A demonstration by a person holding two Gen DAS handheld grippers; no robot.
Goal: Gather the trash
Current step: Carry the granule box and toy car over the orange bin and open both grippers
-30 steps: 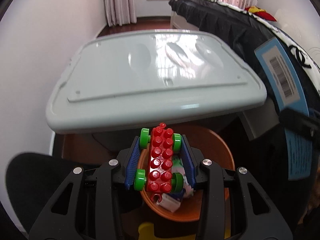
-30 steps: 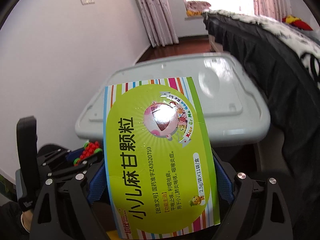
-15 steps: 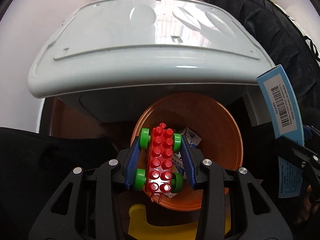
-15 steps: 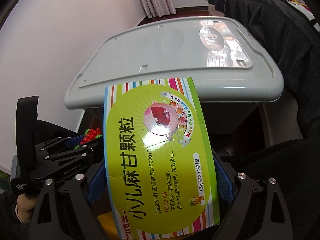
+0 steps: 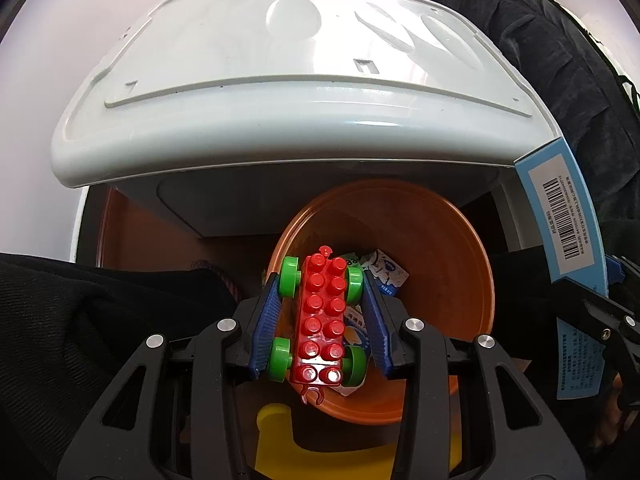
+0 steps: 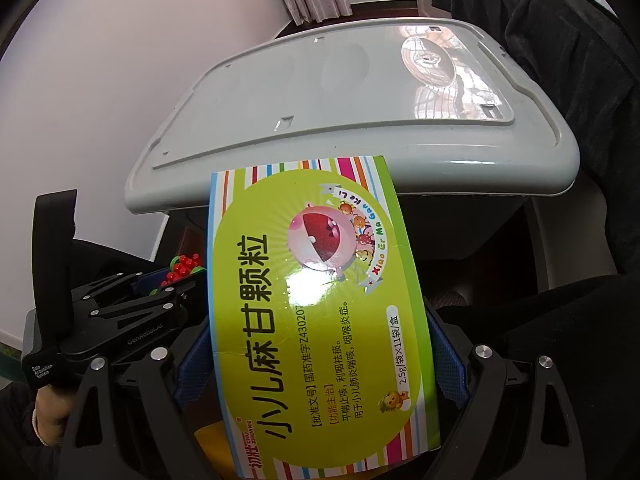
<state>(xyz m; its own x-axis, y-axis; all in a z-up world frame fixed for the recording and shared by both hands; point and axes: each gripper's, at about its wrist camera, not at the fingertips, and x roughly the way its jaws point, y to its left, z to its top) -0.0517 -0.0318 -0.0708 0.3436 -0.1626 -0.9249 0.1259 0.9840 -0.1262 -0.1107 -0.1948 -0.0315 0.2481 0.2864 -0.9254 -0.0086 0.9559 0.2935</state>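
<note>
My left gripper (image 5: pixel 322 316) is shut on a red toy brick car with green wheels (image 5: pixel 321 316) and holds it above the open mouth of an orange bin (image 5: pixel 440 264). Wrappers (image 5: pixel 386 274) lie inside the bin. My right gripper (image 6: pixel 316 354) is shut on a green striped medicine box (image 6: pixel 316 320), which hides most of what lies below it. The box's blue barcode side (image 5: pixel 560 224) shows at the right of the left wrist view. The left gripper with the car (image 6: pixel 182 272) shows at the left of the right wrist view.
A grey plastic lid (image 5: pixel 288 80) on a storage box stands just behind the bin, overhanging it. A dark bed cover (image 5: pixel 560 40) lies to the right. A yellow object (image 5: pixel 280 448) sits below the bin. A white wall (image 6: pixel 100 80) is at left.
Both grippers have tilted down and moved forward toward the bin. The orange bin's opening has come into fuller view under the red car. Both grips are unchanged.
</note>
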